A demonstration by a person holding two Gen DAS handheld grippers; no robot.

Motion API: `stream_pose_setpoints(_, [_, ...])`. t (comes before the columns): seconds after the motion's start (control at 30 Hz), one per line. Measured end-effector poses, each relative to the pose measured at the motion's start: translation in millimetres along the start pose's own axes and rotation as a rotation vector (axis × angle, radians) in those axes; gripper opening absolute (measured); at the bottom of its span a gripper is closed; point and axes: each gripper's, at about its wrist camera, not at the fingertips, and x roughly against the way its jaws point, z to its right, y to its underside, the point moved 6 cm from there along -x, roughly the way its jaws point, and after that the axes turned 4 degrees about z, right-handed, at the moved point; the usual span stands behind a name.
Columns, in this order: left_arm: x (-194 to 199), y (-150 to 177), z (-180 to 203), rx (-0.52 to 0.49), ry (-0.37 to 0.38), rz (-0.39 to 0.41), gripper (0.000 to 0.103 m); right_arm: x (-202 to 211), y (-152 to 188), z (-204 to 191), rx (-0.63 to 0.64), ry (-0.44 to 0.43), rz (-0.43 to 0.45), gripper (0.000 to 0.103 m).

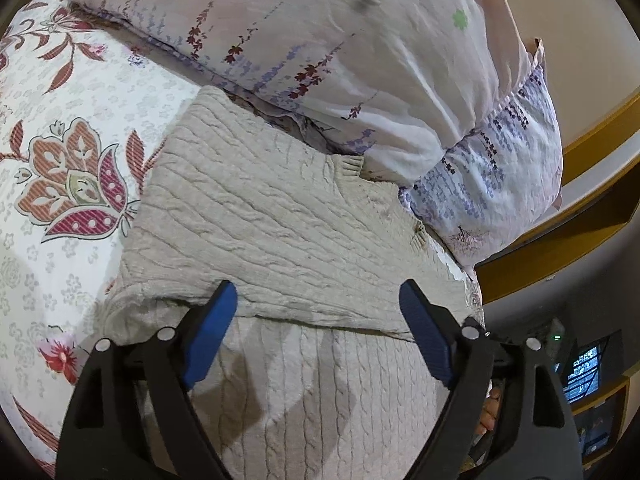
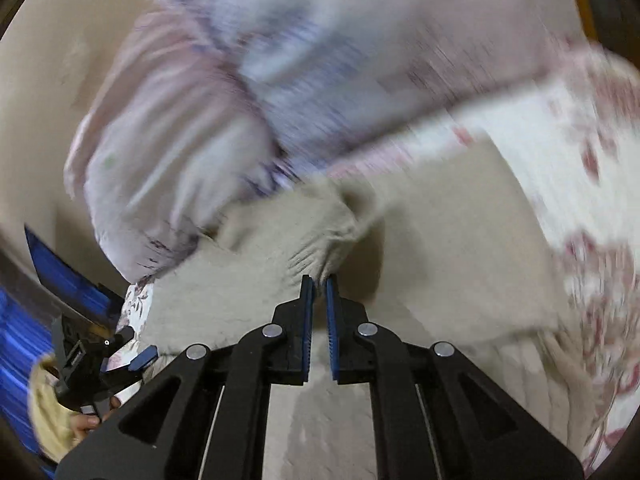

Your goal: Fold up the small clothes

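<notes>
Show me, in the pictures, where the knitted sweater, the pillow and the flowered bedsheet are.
knitted sweater (image 1: 280,216): left wrist view, on the folded upper layer.
pillow (image 1: 320,40): left wrist view, on its wrinkled pale face.
flowered bedsheet (image 1: 76,176): left wrist view, on the big red flower print.

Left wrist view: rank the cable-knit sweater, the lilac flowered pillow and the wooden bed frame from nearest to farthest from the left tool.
1. Cable-knit sweater: lies right between and beyond the open left tool.
2. Lilac flowered pillow: behind the sweater, up top.
3. Wooden bed frame: past the pillow, at the far right.
</notes>
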Motion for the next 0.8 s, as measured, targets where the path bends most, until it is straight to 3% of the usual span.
stream_pose_setpoints(0.03, [0, 0, 0, 0.000, 0.001, 0.000, 0.084, 0, -1, 8, -0.058, -0.030, -0.024, 0.027])
stream_pose_setpoints(0.07, [0, 0, 0, 0.002, 0.003, -0.001, 0.084, 0, -3, 14, -0.110, -0.064, -0.033, 0.049])
stream_pose_setpoints(0.1, [1, 0, 0, 0.004, 0.005, -0.001, 0.084, -2, -5, 16, -0.141, -0.082, -0.032, 0.056])
stream_pose_setpoints(0.17, [1, -1, -1, 0.007, 0.008, -0.003, 0.084, -4, -10, 21, -0.181, -0.095, -0.044, 0.057])
stream_pose_setpoints(0.23, [1, 0, -1, 0.006, 0.007, -0.003, 0.084, -10, -12, 22, -0.194, -0.097, -0.060, 0.055])
stream_pose_setpoints(0.4, [1, -1, 0, 0.007, 0.007, -0.005, 0.084, -27, -12, 22, -0.193, -0.056, -0.082, 0.029])
stream_pose_setpoints(0.43, [1, -1, 0, 0.008, 0.007, -0.007, 0.085, -30, -12, 21, -0.177, -0.052, -0.094, 0.009])
stream_pose_setpoints(0.63, [7, 2, 0, 0.008, 0.004, -0.012, 0.087, 0, -16, -2, -0.036, -0.054, 0.018, 0.008])
stream_pose_setpoints(0.8, [10, 7, -5, 0.002, -0.013, -0.023, 0.087, -4, -7, 1, 0.016, 0.036, -0.006, 0.007])
